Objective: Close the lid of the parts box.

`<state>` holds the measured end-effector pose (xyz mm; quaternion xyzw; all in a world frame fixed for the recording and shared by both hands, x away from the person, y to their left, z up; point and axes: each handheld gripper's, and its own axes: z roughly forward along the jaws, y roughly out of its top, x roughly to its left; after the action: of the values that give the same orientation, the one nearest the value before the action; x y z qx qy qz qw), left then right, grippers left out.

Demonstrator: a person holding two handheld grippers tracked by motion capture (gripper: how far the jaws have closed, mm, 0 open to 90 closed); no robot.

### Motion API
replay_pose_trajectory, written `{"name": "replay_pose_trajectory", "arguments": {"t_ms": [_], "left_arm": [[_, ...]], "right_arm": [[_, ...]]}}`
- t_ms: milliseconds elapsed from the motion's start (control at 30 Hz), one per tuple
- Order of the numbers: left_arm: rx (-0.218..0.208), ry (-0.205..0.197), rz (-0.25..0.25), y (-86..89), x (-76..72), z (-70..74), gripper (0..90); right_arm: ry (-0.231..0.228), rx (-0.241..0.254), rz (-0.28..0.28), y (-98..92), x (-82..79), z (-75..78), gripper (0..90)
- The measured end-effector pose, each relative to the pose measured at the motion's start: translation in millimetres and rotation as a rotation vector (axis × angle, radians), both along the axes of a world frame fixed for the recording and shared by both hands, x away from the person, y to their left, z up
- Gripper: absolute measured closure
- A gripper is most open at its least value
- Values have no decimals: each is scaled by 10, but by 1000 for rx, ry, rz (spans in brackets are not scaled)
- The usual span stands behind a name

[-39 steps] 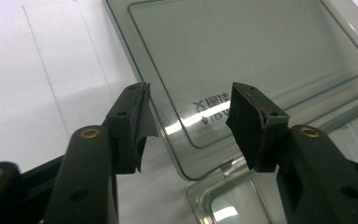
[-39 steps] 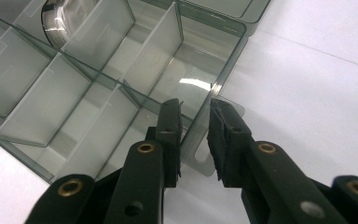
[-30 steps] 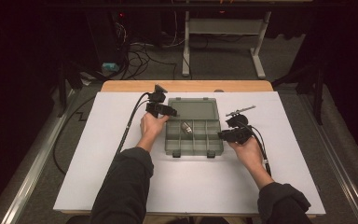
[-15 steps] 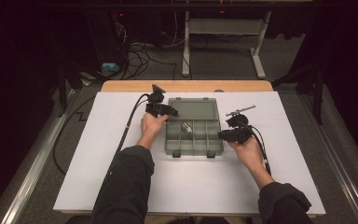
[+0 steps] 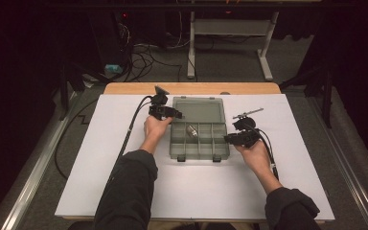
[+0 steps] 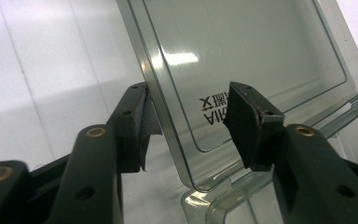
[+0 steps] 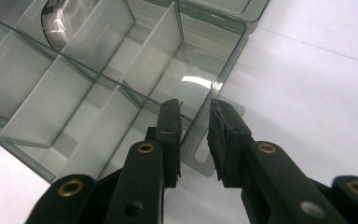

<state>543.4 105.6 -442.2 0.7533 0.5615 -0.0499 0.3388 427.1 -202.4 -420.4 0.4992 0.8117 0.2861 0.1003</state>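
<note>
Between left gripper (image 6: 186, 126) jaws: box lid (image 6: 242, 60) edge, untouched.

the high view is looking forward and down from above the person's side of the bench (image 5: 124, 191), far enough back to be taking in the whole white top and the floor beyond. the left gripper view is riding on the left tongs (image 6: 186, 126) and facing along its jaws – very close to the clear lid (image 6: 242, 56) of the compartment box (image 5: 199, 141). the right gripper view is sitting on the right tongs (image 7: 196, 126), peering close over the box's near corner and dividers. all three are sharing that box – lid (image 5: 197, 109) and tray.
</note>
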Motion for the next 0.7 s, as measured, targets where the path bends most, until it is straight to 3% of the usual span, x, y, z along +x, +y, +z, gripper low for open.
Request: {"name": "replay_pose_trajectory", "arguments": {"t_ms": [200, 433, 700], "left_arm": [[14, -32, -3, -1, -34, 70, 539], [71, -105, -18, -31, -112, 193, 570], [87, -135, -41, -30, -164, 275, 572]], "right_arm": [[-1, 0, -2, 0, -2, -1, 751], [-5, -4, 1, 2, -4, -1, 751], [-6, -4, 2, 3, -6, -2, 751]]}}
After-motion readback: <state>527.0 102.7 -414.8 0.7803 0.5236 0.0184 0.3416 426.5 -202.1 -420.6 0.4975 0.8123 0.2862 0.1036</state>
